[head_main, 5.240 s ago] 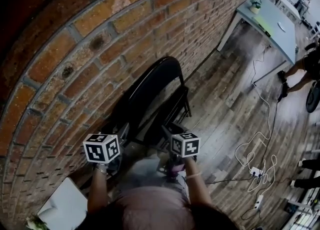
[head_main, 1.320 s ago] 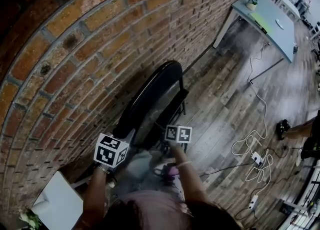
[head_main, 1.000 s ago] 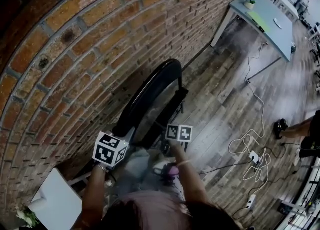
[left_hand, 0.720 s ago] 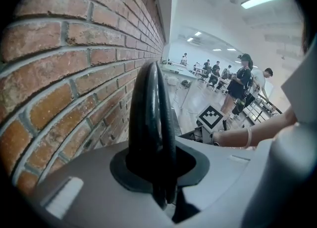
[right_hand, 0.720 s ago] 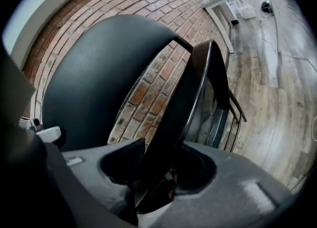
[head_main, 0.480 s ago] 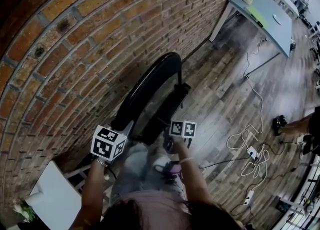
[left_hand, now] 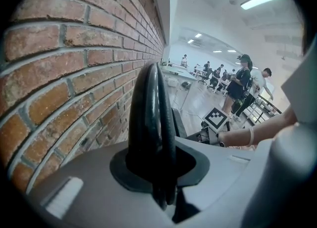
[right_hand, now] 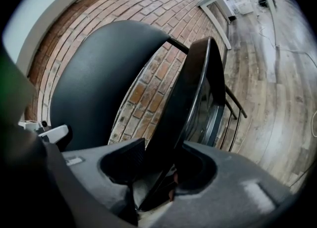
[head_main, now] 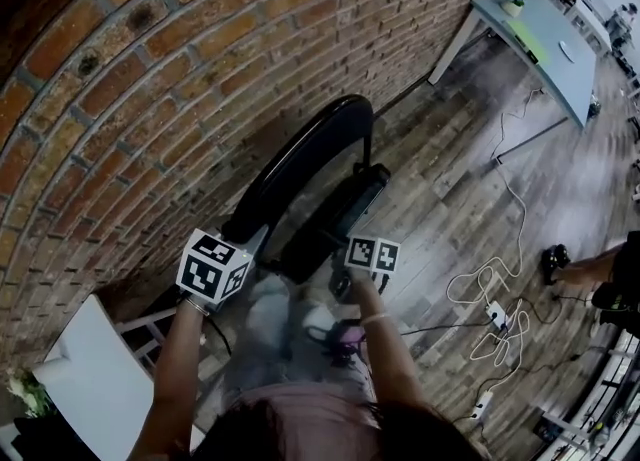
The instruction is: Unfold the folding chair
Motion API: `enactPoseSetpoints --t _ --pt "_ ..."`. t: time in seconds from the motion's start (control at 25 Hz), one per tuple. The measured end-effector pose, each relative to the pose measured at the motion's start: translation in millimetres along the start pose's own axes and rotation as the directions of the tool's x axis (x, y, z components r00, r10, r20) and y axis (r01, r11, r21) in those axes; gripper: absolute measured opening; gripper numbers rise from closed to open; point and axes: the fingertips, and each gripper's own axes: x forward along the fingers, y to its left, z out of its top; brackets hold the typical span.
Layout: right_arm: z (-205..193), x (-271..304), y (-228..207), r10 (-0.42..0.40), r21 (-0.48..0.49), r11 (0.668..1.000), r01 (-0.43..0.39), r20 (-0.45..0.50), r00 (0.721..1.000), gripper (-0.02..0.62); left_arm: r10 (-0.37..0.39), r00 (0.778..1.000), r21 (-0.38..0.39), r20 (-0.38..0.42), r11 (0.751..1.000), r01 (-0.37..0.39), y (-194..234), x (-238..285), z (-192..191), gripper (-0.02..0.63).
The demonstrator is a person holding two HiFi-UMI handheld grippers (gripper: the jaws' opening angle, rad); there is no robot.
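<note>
The left gripper [left_hand: 161, 175] has its jaws clamped on the thin top rim of the black folding chair [head_main: 292, 162]. In the left gripper view the rounded backrest [left_hand: 151, 123] stands edge-on between the pads, a narrow dark blade rising toward 12 o'clock. The right gripper [right_hand: 157, 175] has its jaws closed on the front edge of the padded seat [right_hand: 190, 93], which passes between them at a slant toward 1 o'clock.

In the right gripper view the backrest is a smooth, matte black oval panel at 10 o'clock. The seat is tipped up on edge just beside it, and a wedge of brick shows through the gap between the two. Thin black metal tube legs [right_hand: 234, 104] run off behind the seat toward 3 o'clock.

In the head view the chair sits at the middle of the frame, only partly opened. Its curved back arches toward 12 o'clock close along the red brick wall [head_main: 150, 79], and the seat [head_main: 335, 211] hangs on the side away from the wall. The left gripper [head_main: 248, 241] meets the rim at about 8 o'clock of the chair, the right gripper [head_main: 345, 271] at about 5 o'clock, each with a marker cube above the hand.

The chair stands on a grey-brown wooden plank floor [head_main: 450, 179]. A pale blue table [head_main: 540, 44] stands against the wall at 1 o'clock, well apart from the chair. White cables with a power strip [head_main: 495, 314] lie on the floor at 4 o'clock.
</note>
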Motion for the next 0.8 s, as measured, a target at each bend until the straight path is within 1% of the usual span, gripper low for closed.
enactPoseSetpoints --t 0.36,0.64,0.8 --pt "-8 -18 -15 0.011 0.017 1.000 -0.011 -0.018 1.000 0.179 -0.008 1.000 -0.001 0.011 1.000 0.008 -8 2 -1 0.063" --pt "-11 -24 -21 0.006 0.021 1.000 -0.006 -0.004 1.000 0.181 -0.013 1.000 0.002 0.019 1.000 0.013 -16 3 -3 0.061" --pt "-9 -23 -20 -0.003 0.018 1.000 0.003 0.005 1.000 0.184 -0.016 1.000 -0.002 0.025 1.000 0.016 -14 2 -2 0.061"
